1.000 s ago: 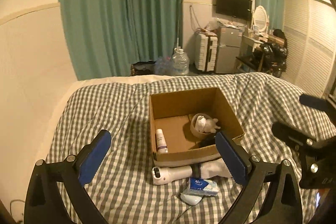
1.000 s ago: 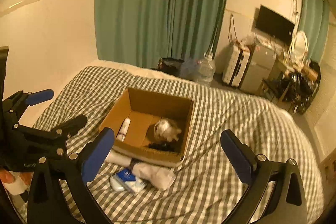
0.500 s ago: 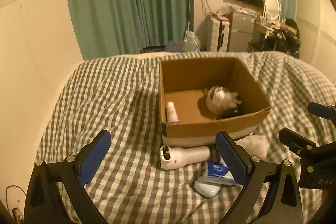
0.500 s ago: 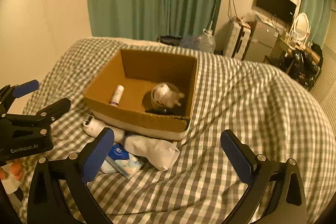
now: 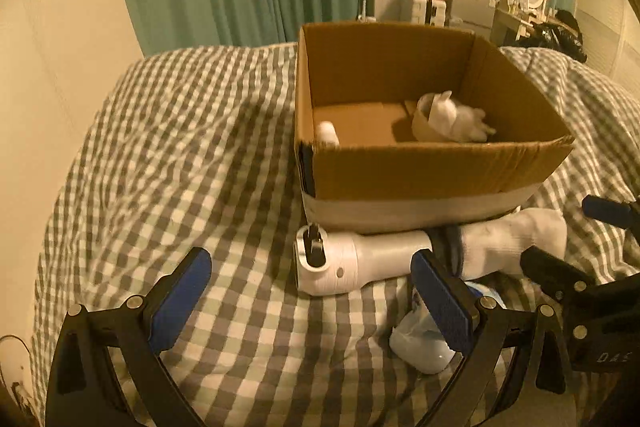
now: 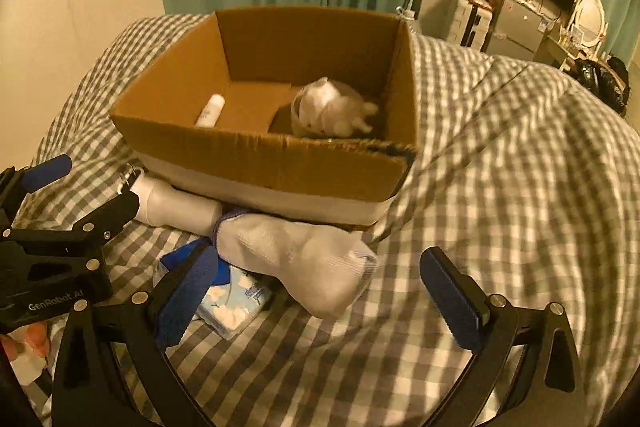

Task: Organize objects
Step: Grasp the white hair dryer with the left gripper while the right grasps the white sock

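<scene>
Over the last second both grippers have closed in on the cardboard box (image 5: 432,167); it fills far more of each view. Left gripper (image 5: 312,291): jaws wide apart, empty, lined up on the white handheld device (image 5: 352,263) lying against the box's near wall. Right of that, the white sock (image 6: 304,259) and tissue pack (image 6: 236,303), outside the box. Right gripper (image 6: 320,303): spread, empty, over the sock. Likely next: pick-up.

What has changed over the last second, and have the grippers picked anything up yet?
Both grippers moved down and in toward the cardboard box. The left gripper now faces the white device, the right gripper the white sock. Both are open and empty. Nothing on the bed shifted.
</scene>
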